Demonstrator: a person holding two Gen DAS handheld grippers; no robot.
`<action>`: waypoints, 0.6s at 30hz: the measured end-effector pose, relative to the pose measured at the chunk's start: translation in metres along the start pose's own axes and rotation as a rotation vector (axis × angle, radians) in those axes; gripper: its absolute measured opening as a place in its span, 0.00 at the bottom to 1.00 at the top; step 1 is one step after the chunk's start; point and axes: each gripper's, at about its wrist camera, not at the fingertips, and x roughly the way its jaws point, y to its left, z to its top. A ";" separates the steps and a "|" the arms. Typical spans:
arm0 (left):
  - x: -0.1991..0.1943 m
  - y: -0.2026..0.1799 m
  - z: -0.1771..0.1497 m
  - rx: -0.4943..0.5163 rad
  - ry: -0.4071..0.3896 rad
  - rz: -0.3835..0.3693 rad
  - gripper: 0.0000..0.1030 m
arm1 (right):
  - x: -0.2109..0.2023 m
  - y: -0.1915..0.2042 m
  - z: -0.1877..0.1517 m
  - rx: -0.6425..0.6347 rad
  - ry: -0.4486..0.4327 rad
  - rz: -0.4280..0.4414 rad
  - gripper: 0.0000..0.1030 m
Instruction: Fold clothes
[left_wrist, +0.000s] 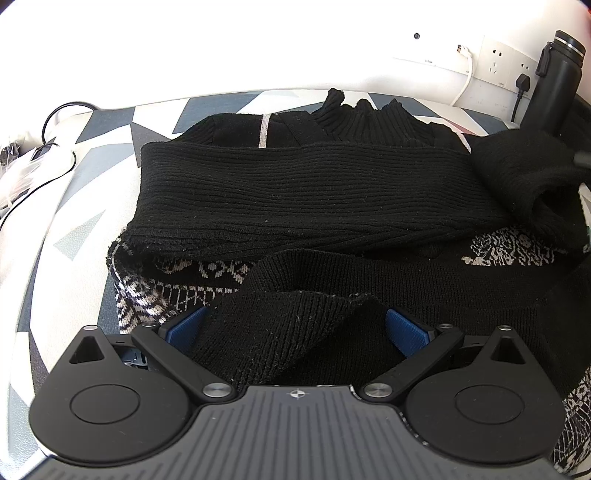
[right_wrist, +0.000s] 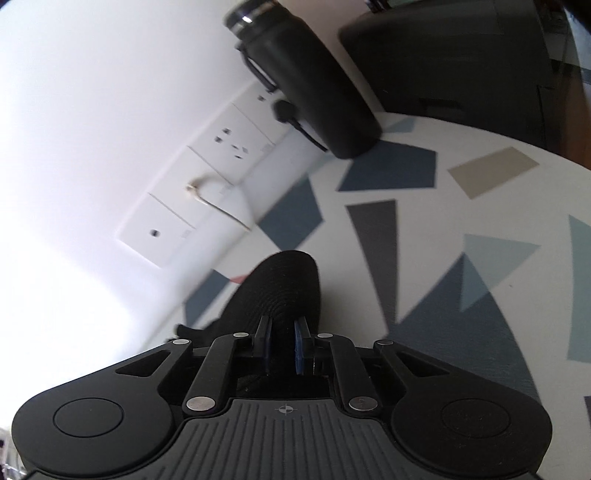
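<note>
Black sweater half folded on patterned table.
Left gripper spread wide, sweater hem lying loose between its fingers, rest piled ahead. Right gripper pinched tight on sleeve cuff; black bottle far ahead by wall sockets.

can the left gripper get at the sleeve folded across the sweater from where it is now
Probably yes. The left gripper has its jaws wide open, with a sweater flap lying loose between them. The folded sleeve lies just ahead on top of the sweater, nothing over it.
</note>
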 end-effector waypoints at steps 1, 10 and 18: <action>0.000 0.000 0.000 0.000 0.000 0.000 1.00 | -0.003 0.006 0.000 -0.023 -0.013 0.026 0.10; 0.000 0.000 -0.001 -0.006 -0.006 -0.001 1.00 | 0.009 0.079 -0.005 -0.229 0.143 0.329 0.10; 0.000 0.002 -0.001 -0.004 -0.006 -0.007 1.00 | 0.037 0.084 -0.040 -0.341 0.319 0.275 0.38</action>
